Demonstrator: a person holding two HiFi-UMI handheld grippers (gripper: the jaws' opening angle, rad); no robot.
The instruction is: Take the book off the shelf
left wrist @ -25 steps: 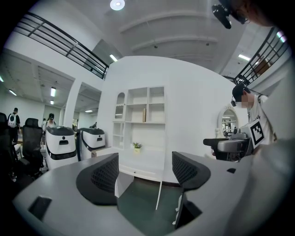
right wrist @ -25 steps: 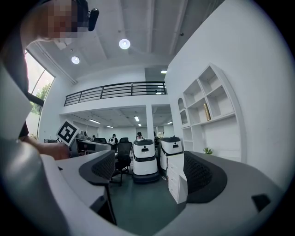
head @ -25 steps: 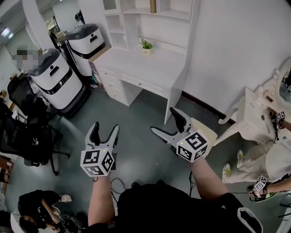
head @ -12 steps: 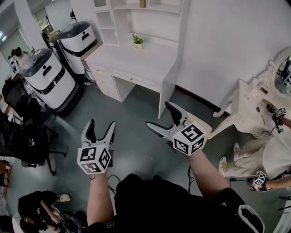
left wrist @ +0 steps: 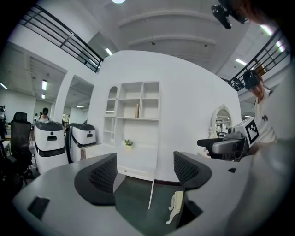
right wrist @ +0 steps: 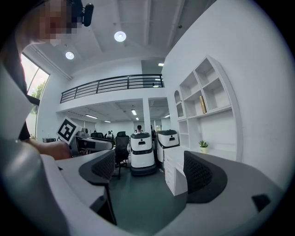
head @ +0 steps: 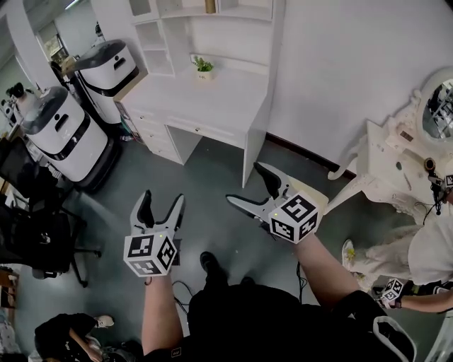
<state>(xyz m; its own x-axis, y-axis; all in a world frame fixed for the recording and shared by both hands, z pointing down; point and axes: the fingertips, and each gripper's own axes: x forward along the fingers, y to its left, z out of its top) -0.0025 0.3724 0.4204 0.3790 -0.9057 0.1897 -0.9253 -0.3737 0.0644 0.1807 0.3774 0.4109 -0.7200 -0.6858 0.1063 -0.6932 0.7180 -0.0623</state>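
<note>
A thin brown book stands upright in a cubby of the white shelf unit above the desk, far ahead of both grippers. It also shows in the left gripper view as the book and in the right gripper view as the book. My left gripper hangs over the grey floor; its jaws have just been opening and nothing is between them. My right gripper is open and empty too, held over the floor near the desk's corner.
A white desk with drawers carries a small potted plant. Two white machines stand left, with a black office chair. An ornate white vanity and a seated person are at the right.
The desk and shelf have slid left and nearer in the head view. Both grippers keep about the same place in the picture. A shoe now shows below them.
</note>
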